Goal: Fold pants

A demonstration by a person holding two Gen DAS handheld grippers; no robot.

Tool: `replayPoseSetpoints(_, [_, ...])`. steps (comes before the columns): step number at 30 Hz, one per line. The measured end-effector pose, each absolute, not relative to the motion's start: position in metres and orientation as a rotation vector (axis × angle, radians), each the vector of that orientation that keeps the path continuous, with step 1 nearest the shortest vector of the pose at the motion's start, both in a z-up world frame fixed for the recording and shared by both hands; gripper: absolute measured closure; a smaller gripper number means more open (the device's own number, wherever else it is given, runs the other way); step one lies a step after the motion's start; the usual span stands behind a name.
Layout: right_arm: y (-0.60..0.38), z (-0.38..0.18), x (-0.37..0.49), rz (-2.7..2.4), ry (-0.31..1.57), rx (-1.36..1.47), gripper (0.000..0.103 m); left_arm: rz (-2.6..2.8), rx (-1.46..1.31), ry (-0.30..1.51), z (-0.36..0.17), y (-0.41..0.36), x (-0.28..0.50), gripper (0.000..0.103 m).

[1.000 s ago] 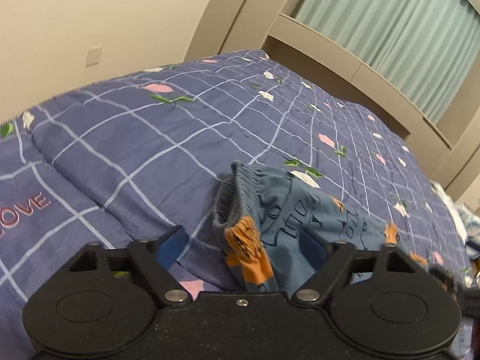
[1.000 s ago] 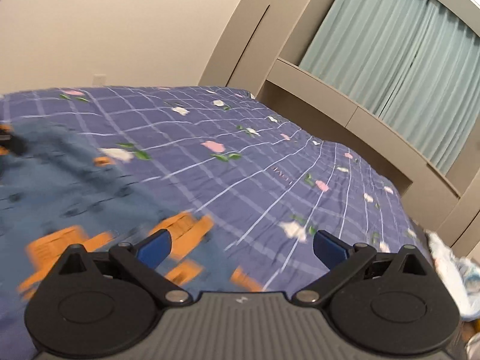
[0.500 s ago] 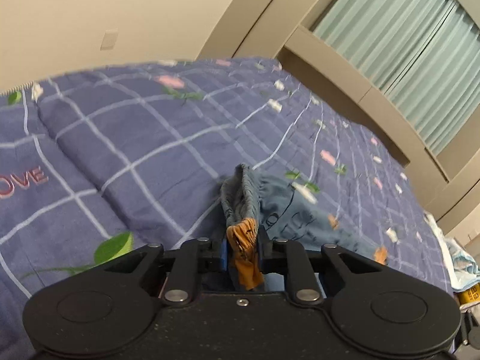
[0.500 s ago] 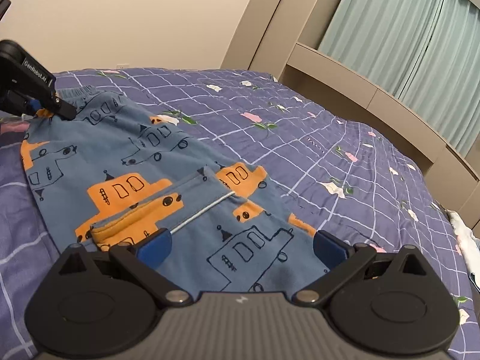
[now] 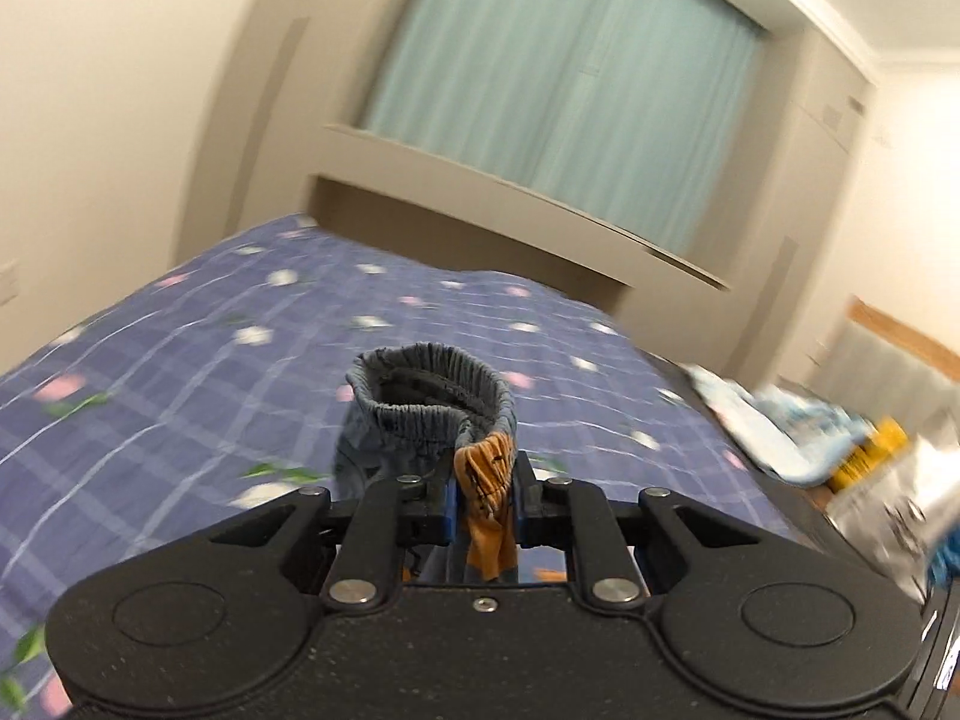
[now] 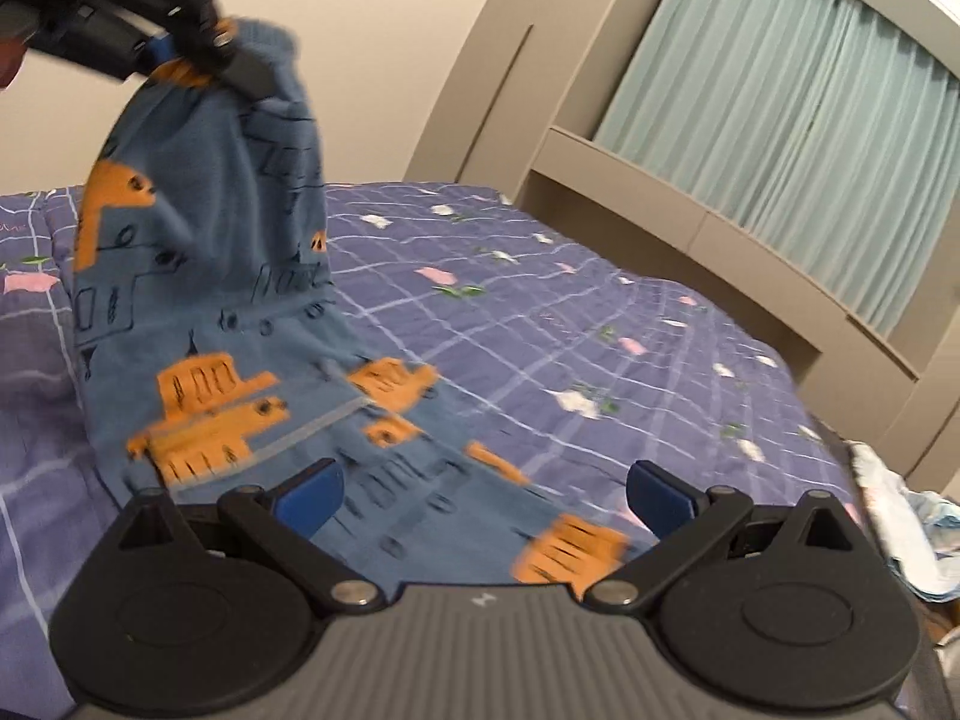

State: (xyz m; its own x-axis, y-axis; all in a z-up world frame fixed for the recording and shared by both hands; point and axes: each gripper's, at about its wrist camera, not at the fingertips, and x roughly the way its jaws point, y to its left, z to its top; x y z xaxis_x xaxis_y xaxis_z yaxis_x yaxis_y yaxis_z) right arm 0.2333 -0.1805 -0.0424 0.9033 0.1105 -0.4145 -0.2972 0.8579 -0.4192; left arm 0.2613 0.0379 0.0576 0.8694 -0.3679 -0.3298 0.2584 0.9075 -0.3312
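The pants are small, blue, with orange vehicle prints and a grey-blue elastic waistband. My left gripper is shut on the waistband edge and holds it high above the bed; it shows at the top left of the right wrist view. The pants hang from it, the legs trailing on the bedspread toward my right gripper. My right gripper is open and empty, its blue pads just above the leg fabric.
The bed carries a purple checked bedspread with flowers. A beige headboard shelf and teal curtains stand behind. Crumpled light-blue cloth and yellow items lie off the bed's right side.
My left gripper closed on the waistband and lifted it well off the bed. The pants went from lying flat to hanging. My right gripper stayed open near the legs.
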Motion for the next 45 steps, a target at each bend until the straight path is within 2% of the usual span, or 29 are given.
replayPoseSetpoints(5, [-0.232,-0.031,0.208,0.135,0.382,-0.484,0.0,-0.462,-0.124,0.415,0.06,-0.031,0.253,0.086])
replayPoseSetpoints(12, [-0.298,-0.03,0.173,0.021,0.409,-0.458,0.0,-0.595,0.137,0.526,0.011,-0.121,0.242,0.086])
replayPoseSetpoints(19, [-0.341,-0.04,0.156,-0.072,0.457,-0.403,0.0,-0.623,0.167,0.635,-0.043,-0.141,0.253,0.081])
replayPoseSetpoints(21, [-0.346,-0.042,0.155,-0.082,0.461,-0.387,0.0,-0.633,0.167,0.635,-0.047,-0.141,0.249,0.072])
replayPoseSetpoints(23, [-0.35,-0.042,0.156,-0.08,0.463,-0.364,0.0,-0.66,0.153,0.637,-0.043,-0.137,0.245,0.05])
replayPoseSetpoints(26, [-0.352,-0.037,0.163,-0.061,0.451,-0.322,0.0,-0.675,0.122,0.606,-0.034,-0.126,0.23,0.035])
replayPoseSetpoints(30, [-0.345,-0.025,0.179,0.016,0.429,-0.229,0.0,-0.627,0.155,0.583,-0.038,-0.112,0.219,0.034])
replayPoseSetpoints(35, [-0.329,-0.018,0.211,0.231,0.448,-0.079,0.004,-0.6,0.162,0.63,-0.052,-0.098,0.222,0.045])
replayPoseSetpoints(36, [-0.323,-0.019,0.217,0.267,0.463,-0.065,0.01,-0.607,0.16,0.633,-0.053,-0.097,0.223,0.047])
replayPoseSetpoints(37, [-0.317,-0.02,0.225,0.303,0.483,-0.055,0.018,-0.615,0.16,0.635,-0.054,-0.096,0.224,0.053])
replayPoseSetpoints(38, [-0.311,-0.022,0.232,0.332,0.503,-0.047,0.022,-0.63,0.158,0.642,-0.054,-0.096,0.226,0.063])
replayPoseSetpoints(39, [-0.305,-0.024,0.239,0.351,0.519,-0.044,0.03,-0.645,0.154,0.649,-0.055,-0.097,0.228,0.068])
replayPoseSetpoints(41, [-0.299,-0.029,0.249,0.368,0.55,-0.032,0.04,-0.671,0.147,0.659,-0.056,-0.099,0.231,0.085])
replayPoseSetpoints(43, [-0.298,-0.034,0.258,0.371,0.578,0.007,0.06,-0.681,0.149,0.663,-0.058,-0.103,0.234,0.098])
replayPoseSetpoints(45, [-0.3,-0.037,0.261,0.38,0.598,0.06,0.073,-0.682,0.141,0.662,-0.057,-0.103,0.236,0.1])
